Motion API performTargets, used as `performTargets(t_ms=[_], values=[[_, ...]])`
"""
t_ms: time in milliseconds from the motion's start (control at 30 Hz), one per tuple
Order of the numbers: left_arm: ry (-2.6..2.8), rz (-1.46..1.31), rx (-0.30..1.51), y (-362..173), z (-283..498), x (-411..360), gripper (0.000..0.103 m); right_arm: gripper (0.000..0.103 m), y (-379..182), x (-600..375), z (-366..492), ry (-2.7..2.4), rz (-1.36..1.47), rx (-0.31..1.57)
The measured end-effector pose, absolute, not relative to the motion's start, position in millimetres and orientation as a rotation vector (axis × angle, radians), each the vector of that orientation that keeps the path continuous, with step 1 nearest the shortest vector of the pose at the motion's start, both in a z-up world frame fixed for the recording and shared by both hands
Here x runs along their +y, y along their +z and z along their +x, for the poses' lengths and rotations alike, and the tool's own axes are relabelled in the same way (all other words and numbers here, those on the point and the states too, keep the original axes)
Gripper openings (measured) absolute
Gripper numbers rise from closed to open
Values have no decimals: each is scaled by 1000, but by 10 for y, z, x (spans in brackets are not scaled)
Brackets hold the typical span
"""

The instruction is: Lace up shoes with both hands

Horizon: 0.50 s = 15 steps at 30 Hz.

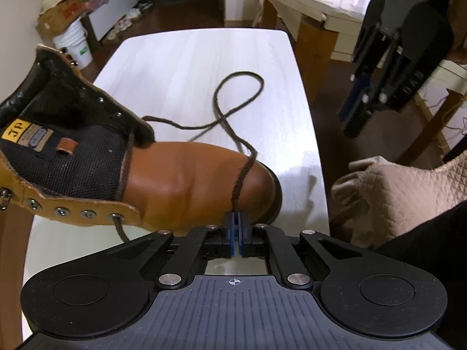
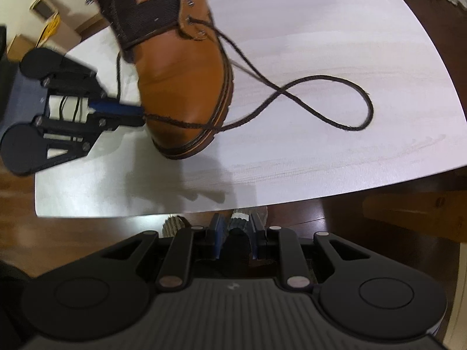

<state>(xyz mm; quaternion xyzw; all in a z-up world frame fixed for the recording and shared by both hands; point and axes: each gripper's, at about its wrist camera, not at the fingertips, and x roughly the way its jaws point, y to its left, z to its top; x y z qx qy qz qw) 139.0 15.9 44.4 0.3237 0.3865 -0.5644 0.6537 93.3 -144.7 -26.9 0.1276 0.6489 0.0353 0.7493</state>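
A tan leather boot (image 1: 186, 180) with a black mesh tongue lies on the white table (image 1: 198, 58); it also shows in the right wrist view (image 2: 186, 87). A dark brown lace (image 1: 242, 172) runs over the toe and loops on the table (image 2: 335, 102). My left gripper (image 1: 235, 218) is shut on the lace at the toe; it shows from the side in the right wrist view (image 2: 140, 113). My right gripper (image 2: 237, 224) is open and empty, off the table's near edge, above the floor. It hangs at the upper right in the left wrist view (image 1: 362, 116).
A quilted beige cushion (image 1: 402, 198) lies right of the table. A second table (image 1: 321, 3) stands behind. A white bucket (image 1: 74, 43) and cardboard box (image 1: 62, 11) stand at far left. Dark wooden floor (image 2: 321, 221) surrounds the table.
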Motion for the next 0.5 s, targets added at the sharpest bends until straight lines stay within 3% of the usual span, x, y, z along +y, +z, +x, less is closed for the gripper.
performTargets(t_ms=[167,267,500], values=[[-1249,698,882,586,1360,274,2,22,-320,-1727,851,-24,736,1269],[-1232,691,879,659,1330,321,2,22,-533,-1832,743,-60,1153,1156],[-1243,702,870,772,1245,315,2,24,-861,-1618,732,-13,1553,1041]])
